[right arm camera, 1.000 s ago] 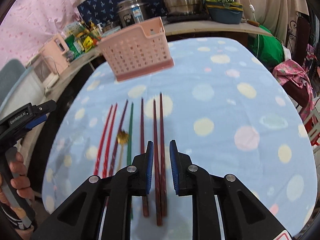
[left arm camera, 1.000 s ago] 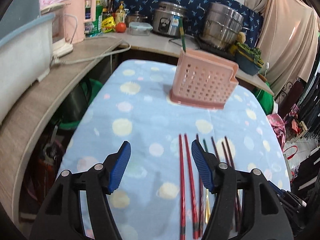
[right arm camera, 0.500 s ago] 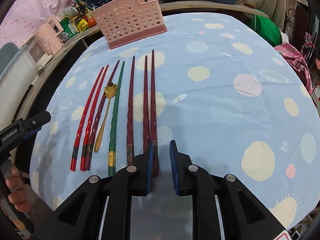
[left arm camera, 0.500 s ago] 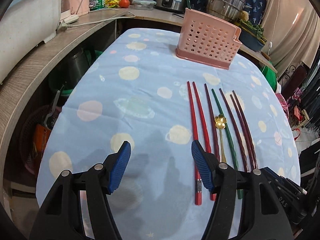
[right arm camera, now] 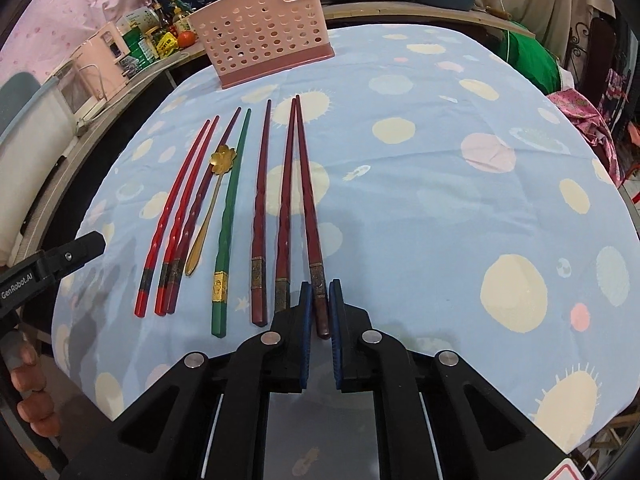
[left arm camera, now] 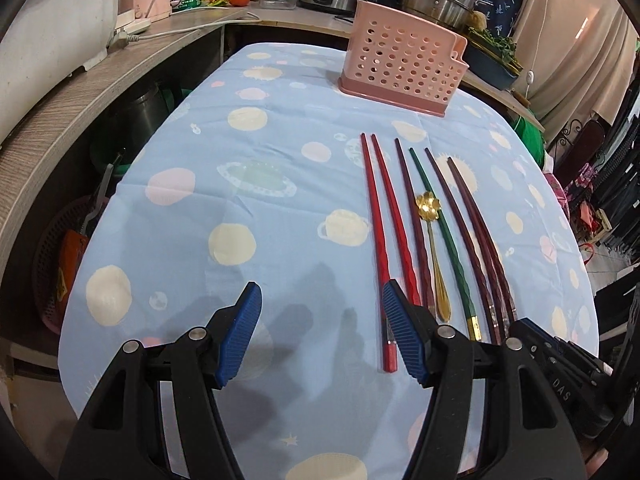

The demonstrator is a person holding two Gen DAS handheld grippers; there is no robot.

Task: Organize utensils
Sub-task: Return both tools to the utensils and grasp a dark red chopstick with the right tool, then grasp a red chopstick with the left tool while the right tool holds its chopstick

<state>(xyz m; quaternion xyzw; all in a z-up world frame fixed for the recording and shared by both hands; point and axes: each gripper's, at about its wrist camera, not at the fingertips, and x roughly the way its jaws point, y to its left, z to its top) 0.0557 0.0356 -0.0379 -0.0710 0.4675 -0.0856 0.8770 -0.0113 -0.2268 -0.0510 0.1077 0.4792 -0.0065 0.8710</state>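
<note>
My right gripper [right arm camera: 318,308] has its jaws pinched on the thick end of the rightmost dark-red chopstick [right arm camera: 306,200], which lies on the blue spotted cloth [right arm camera: 420,200] covering the surface. My left gripper [left arm camera: 320,332] hangs over bare cloth with its jaws spread and nothing between them, just left of the red chopsticks [left arm camera: 378,236]. The other chopsticks and the gold spoon [left arm camera: 430,232] lie in a row, the pink perforated basket [left arm camera: 400,72] standing beyond their tips.
</note>
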